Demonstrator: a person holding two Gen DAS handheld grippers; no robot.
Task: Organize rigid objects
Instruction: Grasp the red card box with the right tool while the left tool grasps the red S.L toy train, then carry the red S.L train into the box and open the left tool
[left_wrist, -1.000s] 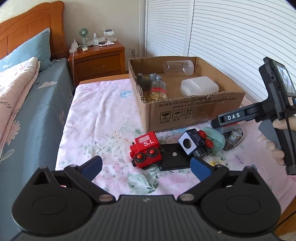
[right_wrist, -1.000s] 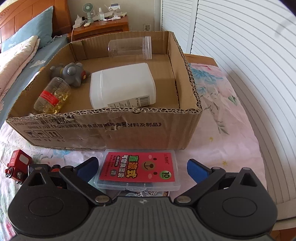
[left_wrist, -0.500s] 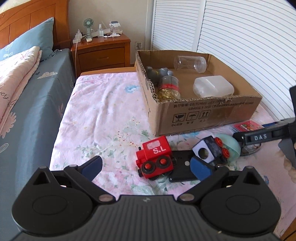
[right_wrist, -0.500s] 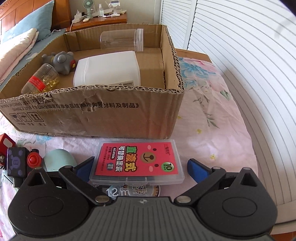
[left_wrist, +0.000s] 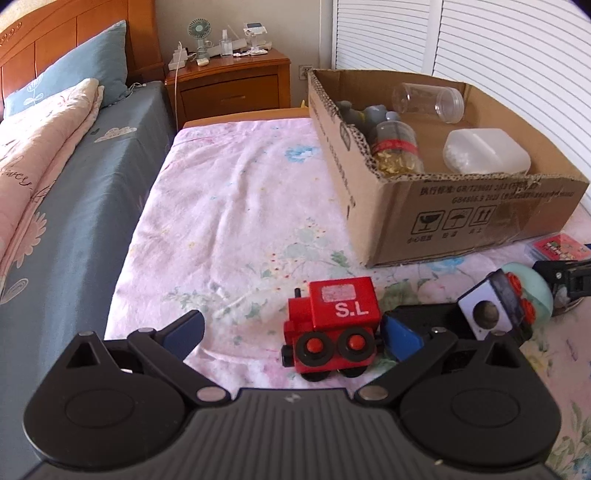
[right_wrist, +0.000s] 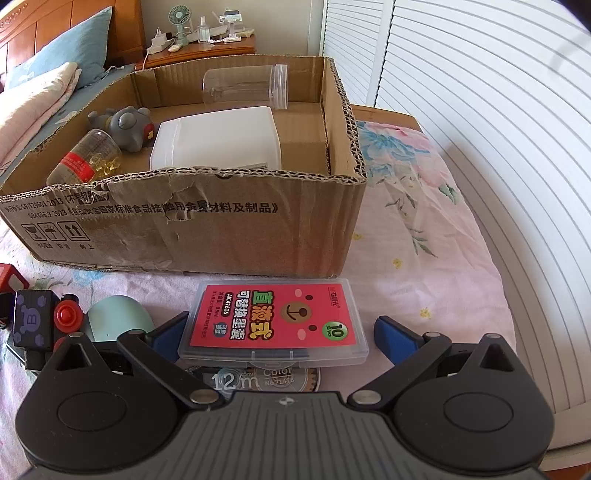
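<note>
**Refill case sits square between the right tongs**

The clear refill case (right_wrist: 274, 324) with the red label lies flat on the floral sheet, just before the cardboard box (right_wrist: 207, 225), its long axis crosswise to the right tongs (right_wrist: 284, 334), which are spread around it, pinching nothing. The left tongs (left_wrist: 293, 332), also spread, frame the red toy train (left_wrist: 334, 328).

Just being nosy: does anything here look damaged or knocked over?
Yes. The cardboard box's front wall is torn and ragged along its top edge. Inside, the clear jar and the capsule bottle lie on their sides rather than upright. Nothing looks spilled.
</note>
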